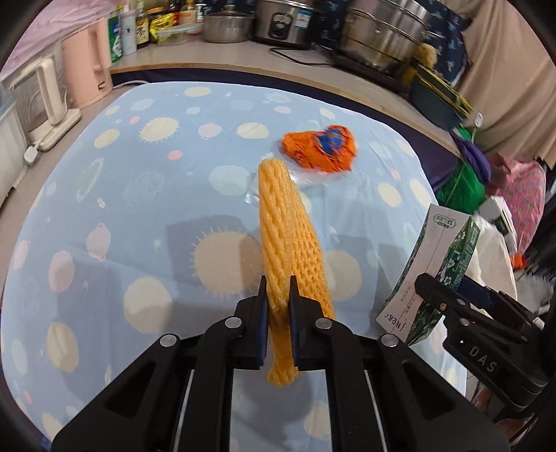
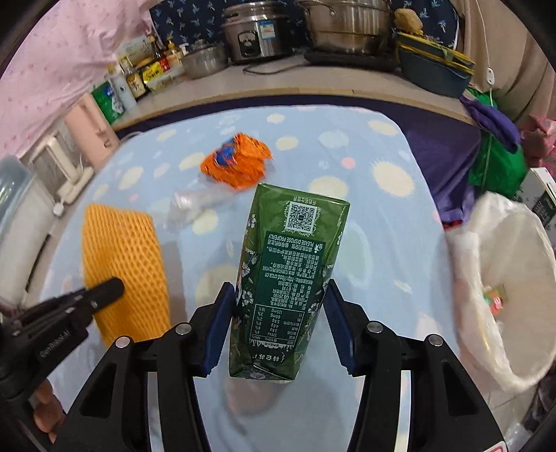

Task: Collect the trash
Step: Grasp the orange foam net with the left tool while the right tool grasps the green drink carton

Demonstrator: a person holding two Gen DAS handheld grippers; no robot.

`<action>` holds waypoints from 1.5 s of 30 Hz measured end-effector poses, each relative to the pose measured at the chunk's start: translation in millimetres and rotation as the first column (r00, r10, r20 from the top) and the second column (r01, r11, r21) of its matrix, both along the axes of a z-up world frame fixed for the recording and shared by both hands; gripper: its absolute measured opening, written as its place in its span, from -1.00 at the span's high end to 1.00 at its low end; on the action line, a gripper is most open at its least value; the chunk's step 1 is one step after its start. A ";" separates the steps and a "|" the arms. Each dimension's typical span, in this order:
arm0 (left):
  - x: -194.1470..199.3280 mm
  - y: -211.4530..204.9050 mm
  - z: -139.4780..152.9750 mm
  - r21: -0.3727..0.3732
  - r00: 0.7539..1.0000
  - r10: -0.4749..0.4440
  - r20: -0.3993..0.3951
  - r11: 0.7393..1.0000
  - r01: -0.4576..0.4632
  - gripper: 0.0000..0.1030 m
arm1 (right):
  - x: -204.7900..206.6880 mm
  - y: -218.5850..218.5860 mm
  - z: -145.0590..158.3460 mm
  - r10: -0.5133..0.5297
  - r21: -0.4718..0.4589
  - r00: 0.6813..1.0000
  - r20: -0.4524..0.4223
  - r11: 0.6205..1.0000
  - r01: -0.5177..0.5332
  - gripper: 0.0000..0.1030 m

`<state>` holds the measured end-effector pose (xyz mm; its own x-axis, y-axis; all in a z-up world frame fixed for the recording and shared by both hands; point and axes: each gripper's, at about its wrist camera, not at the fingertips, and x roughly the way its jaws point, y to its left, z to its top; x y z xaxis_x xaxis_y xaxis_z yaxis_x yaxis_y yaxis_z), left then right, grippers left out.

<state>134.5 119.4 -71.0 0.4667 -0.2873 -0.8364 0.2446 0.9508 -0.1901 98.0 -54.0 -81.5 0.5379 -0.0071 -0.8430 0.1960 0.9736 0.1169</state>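
Observation:
My left gripper is shut on a yellow foam fruit net, which it holds above the blue patterned tablecloth. The right wrist view shows the same net at the left, with the left gripper on it. My right gripper is shut on a green drink carton, with a pad pressing on each side. That carton and the right gripper appear at the right of the left wrist view. A crumpled orange wrapper and a clear plastic piece lie on the cloth.
A bin lined with a white bag stands right of the table, with a small wrapper inside. Behind the table runs a counter with pots, a rice cooker, bottles and a pink kettle. Green and purple bags hang at the right.

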 end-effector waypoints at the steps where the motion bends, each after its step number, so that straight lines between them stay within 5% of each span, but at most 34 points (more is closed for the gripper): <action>1: -6.3 -2.9 0.5 0.010 1.000 -0.011 0.001 1.000 0.011 0.82 | -6.0 -3.2 -1.8 -0.008 0.003 1.000 -0.018 1.000 0.008 0.02; 8: -33.7 -31.0 -18.2 0.045 0.996 -0.069 -0.054 0.996 0.071 0.81 | -34.1 -17.5 -20.7 -0.042 0.020 0.996 -0.078 0.999 0.043 0.03; 30: -44.7 -49.6 -52.9 0.072 0.994 -0.047 -0.094 0.996 0.054 0.69 | -48.7 -20.7 -32.8 -0.064 0.047 0.998 -0.025 0.997 0.065 0.01; 38: -48.3 -50.0 -45.5 0.058 0.995 -0.048 -0.090 0.997 0.054 0.78 | -56.2 -22.4 -34.8 -0.065 0.062 0.997 -0.035 0.996 0.067 0.07; 45: -59.4 -59.7 -13.7 0.076 0.998 -0.063 0.016 0.995 0.061 0.82 | -68.0 -33.3 -19.7 -0.082 0.057 0.997 0.002 0.995 0.082 0.10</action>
